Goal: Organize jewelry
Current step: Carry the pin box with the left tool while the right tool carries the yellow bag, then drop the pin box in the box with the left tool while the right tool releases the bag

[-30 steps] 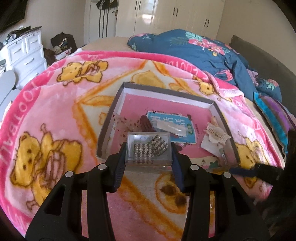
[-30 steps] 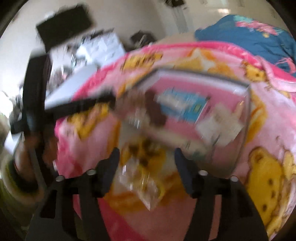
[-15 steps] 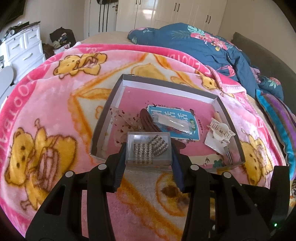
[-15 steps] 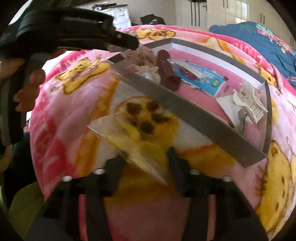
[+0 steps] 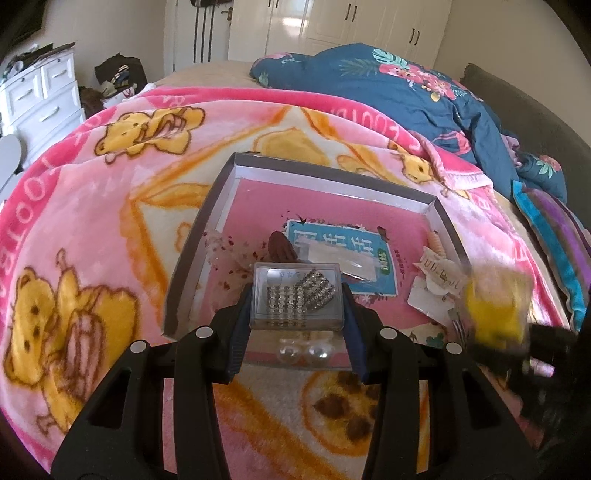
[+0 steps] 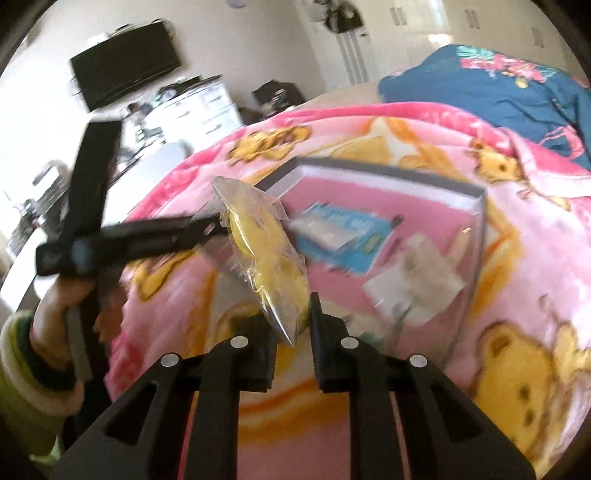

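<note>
Bed point(image 5: 207, 70), pink blanket point(image 5: 110, 206) (bear print), grey tray point(image 5: 192, 254)

— Bright daylight in both views. The white wardrobe doors point(image 5: 332, 22) carry a glossy reflection at the top of the left wrist picture.

— That view is sharp through the middle: the pink blanket point(image 5: 110, 221) and the clear box point(image 5: 295, 295) read crisply. At far right, though, a yellow packet point(image 5: 495, 306) is smeared.

— The right wrist view is soft all over, streaked with motion blur; the grey tray point(image 6: 388, 173) has ghosted edges. The far left is blown out to white.

— Heavy fisheye bending in both, with dark corners around the circle. The blanket lies evenly lit, without hard shadows.
</note>
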